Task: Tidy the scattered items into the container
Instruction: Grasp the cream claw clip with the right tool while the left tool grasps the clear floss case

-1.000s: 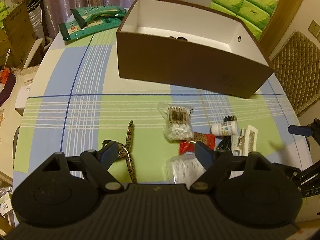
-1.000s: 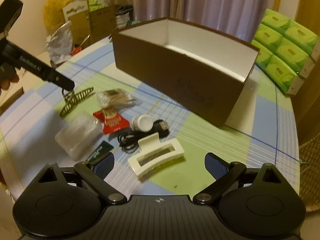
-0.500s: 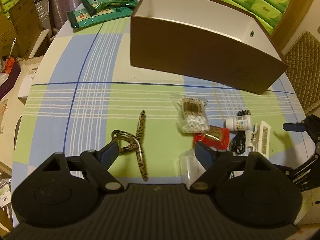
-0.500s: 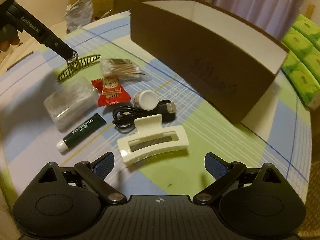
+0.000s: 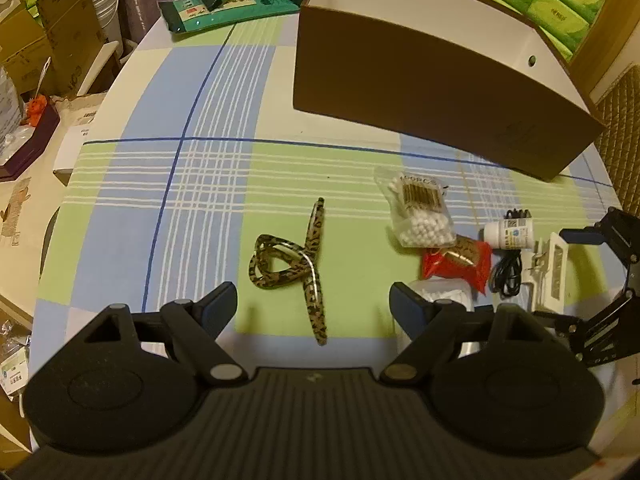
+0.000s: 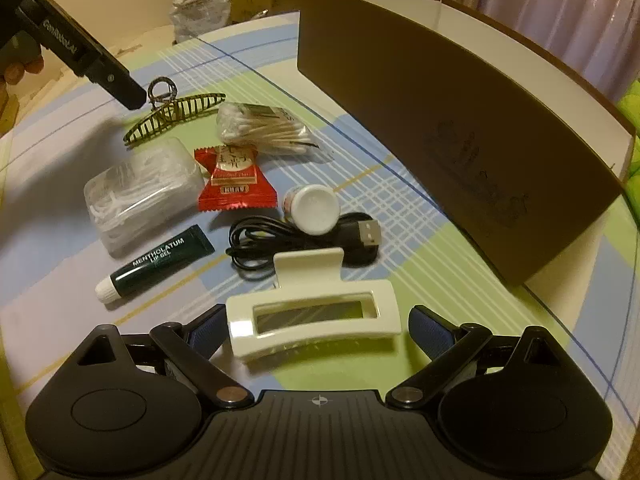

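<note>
Both hand-held grippers have been lowered, spread and empty: left hand-held gripper (image 5: 312,306) framing the leopard hair clip (image 5: 298,268), right hand-held gripper (image 6: 314,328) straddling the white hair clip (image 6: 316,316) on the desk (image 5: 208,216), box (image 5: 432,84) still unfilled.

On the table (image 5: 120,208) I see the box (image 5: 432,96) at the far side. Before it the cotton swabs (image 6: 264,128) lie, the leopard clip (image 5: 304,264) to their left. The cable (image 6: 280,244) lies behind the big clip (image 6: 312,316), the lip gel tube (image 6: 156,260) to its left.
</note>
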